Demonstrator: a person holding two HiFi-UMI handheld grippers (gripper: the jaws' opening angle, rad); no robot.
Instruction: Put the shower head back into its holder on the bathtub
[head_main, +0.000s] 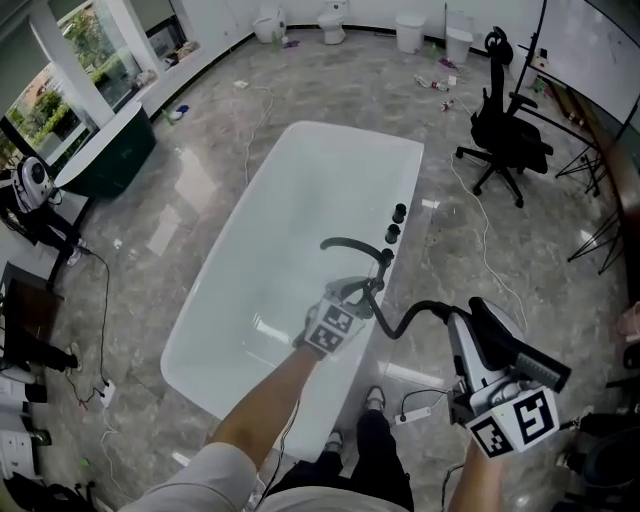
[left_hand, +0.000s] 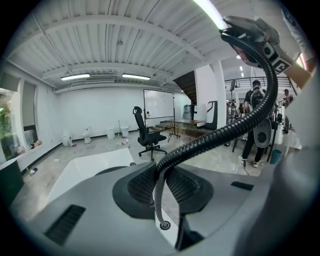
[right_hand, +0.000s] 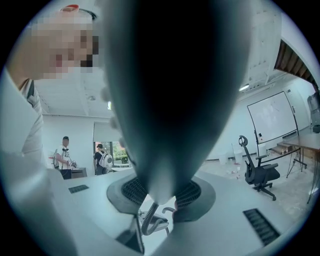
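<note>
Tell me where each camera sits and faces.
Head view: person's head, steeply down onto the bathtub; forearms, left gripper, right gripper show.
Left gripper view: on that gripper, facing across the room toward the office chair; jaws clamp the hose.
Right gripper view: on that gripper, facing across the room; jaws hold the shower head, person's shirt at left.
Shared: both gripper views show hose and office chair.
</note>
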